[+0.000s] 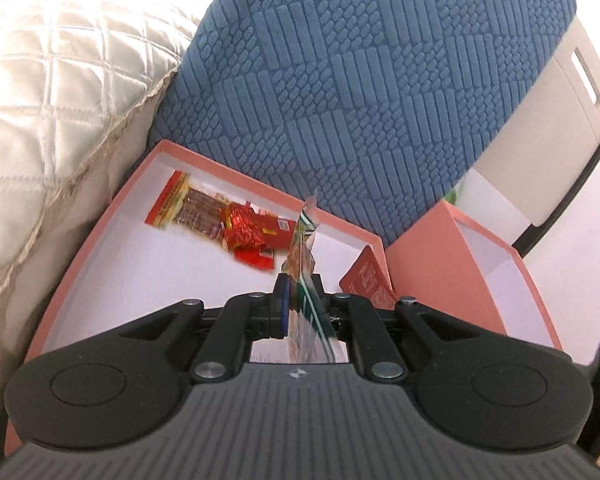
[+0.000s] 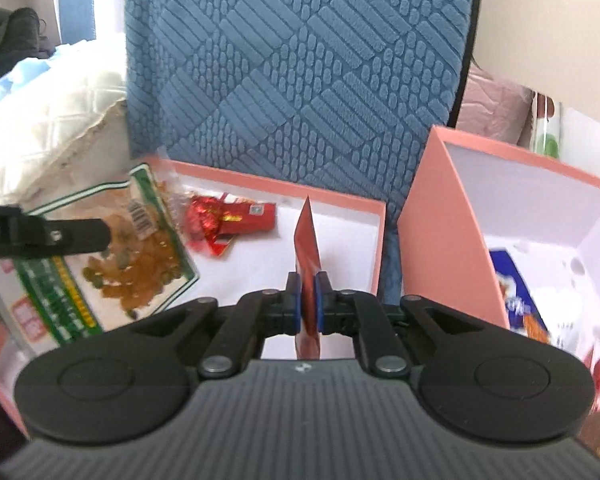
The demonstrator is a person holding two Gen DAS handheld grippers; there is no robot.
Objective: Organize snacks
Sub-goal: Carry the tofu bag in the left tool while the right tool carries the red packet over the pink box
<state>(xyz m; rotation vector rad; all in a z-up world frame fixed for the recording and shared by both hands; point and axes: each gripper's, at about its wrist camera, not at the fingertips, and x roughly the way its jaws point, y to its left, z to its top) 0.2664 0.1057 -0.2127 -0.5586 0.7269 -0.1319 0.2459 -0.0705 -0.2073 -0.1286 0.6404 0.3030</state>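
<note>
My left gripper [image 1: 300, 296] is shut on a clear, green-edged bag of golden snacks [image 1: 302, 248], seen edge-on above the left pink box [image 1: 100, 220]. On the box's white floor lie a red-and-yellow pack of brown sticks [image 1: 188, 208] and a shiny red packet [image 1: 246, 228]. My right gripper [image 2: 308, 300] is shut on a flat red packet [image 2: 307, 240], held upright over the same box [image 2: 340, 200]. In the right wrist view the left gripper [image 2: 96, 236] holds the green-edged bag [image 2: 140, 264] at the left, beside the shiny red packet [image 2: 224, 220].
A second pink box [image 2: 440, 208] stands tilted at the right with a blue snack bag [image 2: 516, 292] inside. A blue textured cushion [image 2: 300, 60] rises right behind both boxes. A cream quilted blanket [image 1: 60, 100] borders the left box.
</note>
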